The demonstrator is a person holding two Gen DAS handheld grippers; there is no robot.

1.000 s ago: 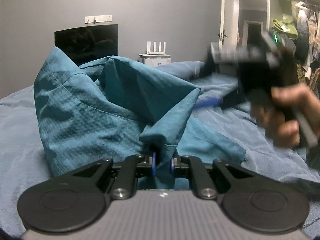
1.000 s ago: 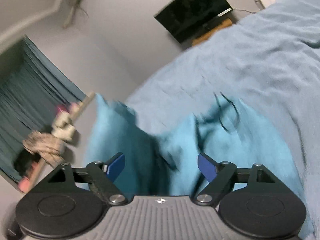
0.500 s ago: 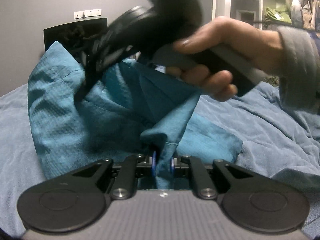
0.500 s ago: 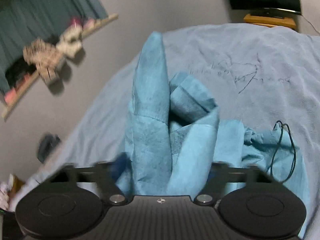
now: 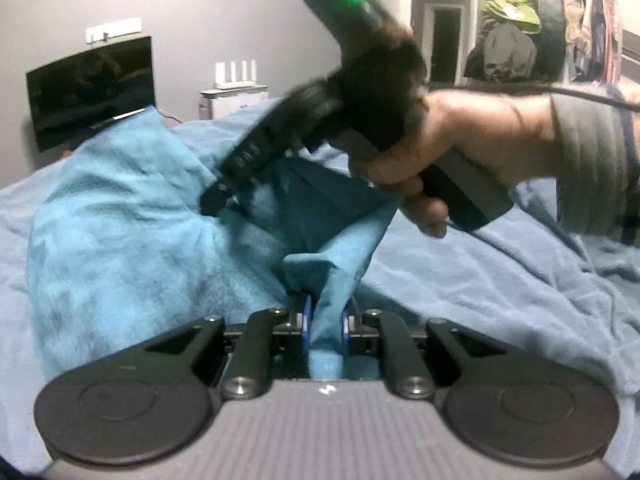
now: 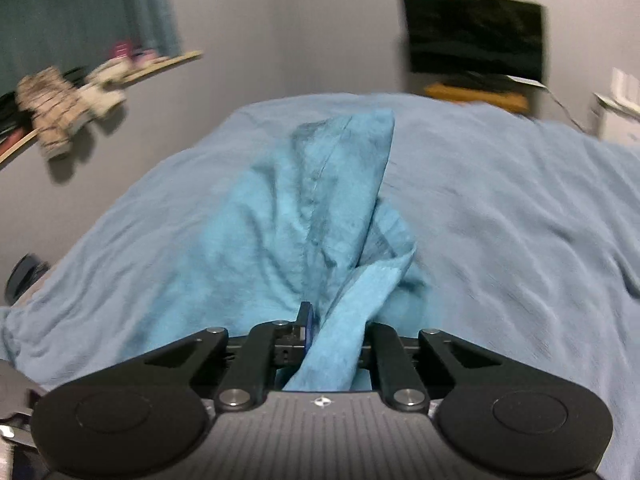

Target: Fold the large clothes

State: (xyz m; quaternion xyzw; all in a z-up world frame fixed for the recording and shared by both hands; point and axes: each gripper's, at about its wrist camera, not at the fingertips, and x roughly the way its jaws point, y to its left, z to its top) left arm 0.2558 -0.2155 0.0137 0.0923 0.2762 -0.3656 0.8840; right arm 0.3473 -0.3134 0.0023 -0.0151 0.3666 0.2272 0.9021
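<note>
A teal garment [image 5: 120,232] lies bunched on a blue bedspread [image 5: 500,288]. My left gripper [image 5: 325,322] is shut on a fold of the garment close to the camera. In the left wrist view the right gripper's body, held in a hand [image 5: 424,168], crosses above the garment with its front end pushed into the cloth. In the right wrist view my right gripper [image 6: 332,328] is shut on a fold of the same teal garment [image 6: 304,216], which rises in a peak ahead of it over the bedspread [image 6: 520,240].
A dark screen [image 5: 90,90] hangs on the grey wall behind the bed, with a white router [image 5: 234,80] beside it. An open doorway and hanging clothes [image 5: 516,40] are at the right. A shelf with stuffed toys [image 6: 68,96] is on the left wall.
My right gripper, open a second ago, swung across over the garment and has shut on a fold of it. My left gripper keeps its hold on the cloth.
</note>
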